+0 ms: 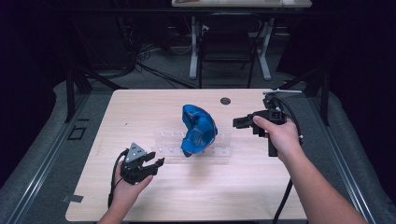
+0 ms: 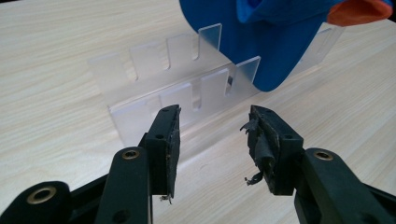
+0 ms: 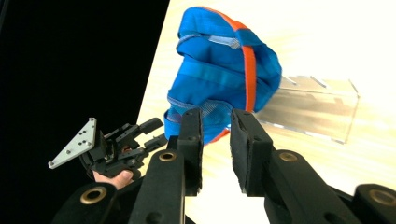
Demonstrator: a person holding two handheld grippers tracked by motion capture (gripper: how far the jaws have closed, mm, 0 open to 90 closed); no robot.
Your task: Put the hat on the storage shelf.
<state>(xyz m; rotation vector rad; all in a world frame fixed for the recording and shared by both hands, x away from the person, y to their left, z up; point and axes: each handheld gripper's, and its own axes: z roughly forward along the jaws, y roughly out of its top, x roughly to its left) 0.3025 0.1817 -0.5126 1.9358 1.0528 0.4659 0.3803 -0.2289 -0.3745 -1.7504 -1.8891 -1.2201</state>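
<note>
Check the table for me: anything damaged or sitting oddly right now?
Yes. The left claw has frayed pad lining, peeling in shreds off its fingers. Also, the blue cap sits crumpled and tilted in the clear slotted rack rather than flat. Both claws are open, holding nothing.

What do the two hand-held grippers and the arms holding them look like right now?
Both are black with two flat-padded jaws on brass-pinned links. The left hand-held gripper carries a grey three-cornered plate, and its pads are frayed. The right hand-held gripper trails a black cable. Both forearms are bare, no sleeves.
</note>
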